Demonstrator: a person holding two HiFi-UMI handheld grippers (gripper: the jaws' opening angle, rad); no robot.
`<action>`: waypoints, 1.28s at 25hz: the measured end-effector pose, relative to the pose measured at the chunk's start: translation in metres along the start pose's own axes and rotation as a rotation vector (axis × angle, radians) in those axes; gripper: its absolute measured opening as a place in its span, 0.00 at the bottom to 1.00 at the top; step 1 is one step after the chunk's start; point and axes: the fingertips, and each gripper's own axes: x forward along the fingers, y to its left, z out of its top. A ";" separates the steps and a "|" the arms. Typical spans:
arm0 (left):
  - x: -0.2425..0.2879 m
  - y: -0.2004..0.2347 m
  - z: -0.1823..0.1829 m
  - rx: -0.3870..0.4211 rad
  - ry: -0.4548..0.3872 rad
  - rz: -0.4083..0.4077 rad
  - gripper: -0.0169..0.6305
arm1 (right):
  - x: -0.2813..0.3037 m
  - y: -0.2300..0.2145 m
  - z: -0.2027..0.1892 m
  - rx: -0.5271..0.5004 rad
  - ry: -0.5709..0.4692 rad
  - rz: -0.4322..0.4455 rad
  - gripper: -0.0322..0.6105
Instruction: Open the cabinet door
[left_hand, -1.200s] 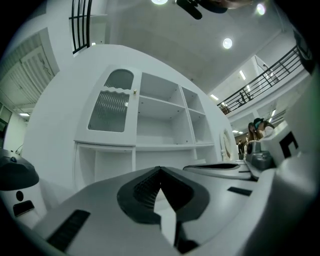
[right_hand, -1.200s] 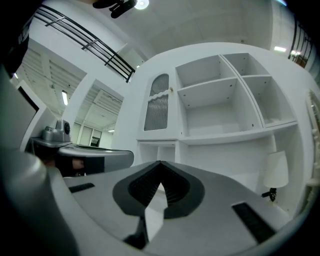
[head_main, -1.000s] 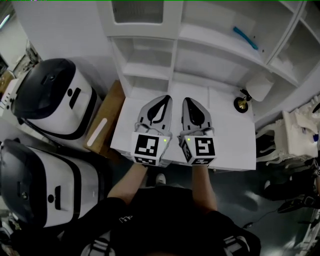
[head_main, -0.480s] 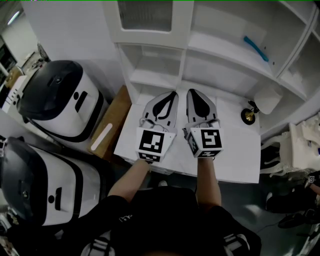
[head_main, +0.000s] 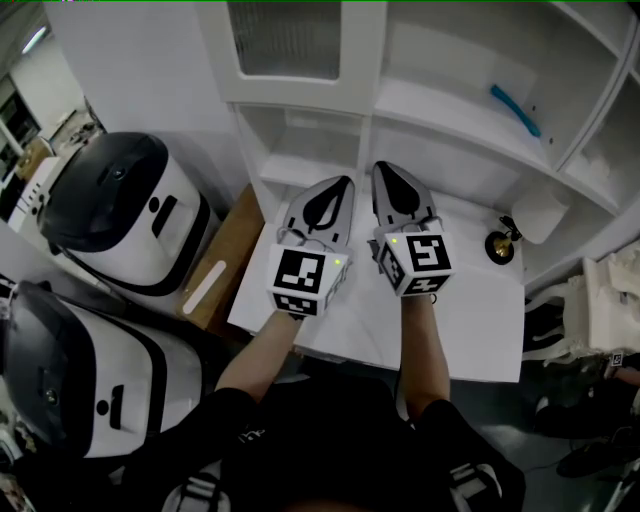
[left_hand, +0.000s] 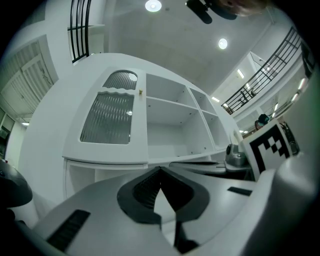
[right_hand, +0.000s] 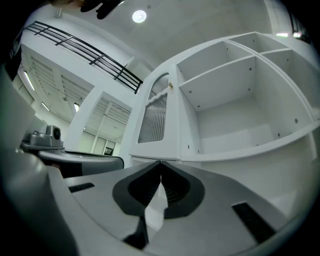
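Observation:
The white cabinet has one closed door (head_main: 290, 40) with a ribbed glass pane, at the upper left, above open shelves. In the left gripper view the door (left_hand: 112, 117) carries a small knob (left_hand: 141, 92) at its right edge. The right gripper view shows the same door (right_hand: 155, 117) and knob (right_hand: 170, 86). My left gripper (head_main: 342, 186) and right gripper (head_main: 384, 170) are side by side over the white table (head_main: 470, 330), pointing at the cabinet and well short of the door. Both are shut and hold nothing, with tips meeting in the left gripper (left_hand: 160, 169) and right gripper (right_hand: 161, 163) views.
Two large white-and-black machines (head_main: 120, 210) (head_main: 80, 380) stand left of the table, with a brown board (head_main: 225, 255) between them and the table. A small black-and-gold object (head_main: 498, 245) and a white cup (head_main: 545, 212) sit at the table's right. A blue item (head_main: 515, 108) lies on a shelf.
Both grippers have moved forward and up toward the cabinet, the right one slightly ahead. More of the glass door now shows at the top of the head view.

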 end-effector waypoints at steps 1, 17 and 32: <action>0.003 0.002 0.001 -0.001 -0.003 0.004 0.04 | 0.004 -0.002 0.002 -0.003 -0.003 0.005 0.08; 0.032 0.039 0.004 0.015 -0.023 0.114 0.04 | 0.063 -0.015 0.021 -0.020 -0.036 0.108 0.12; 0.049 0.058 0.007 0.041 -0.053 0.173 0.04 | 0.095 -0.041 0.032 0.001 -0.069 0.075 0.26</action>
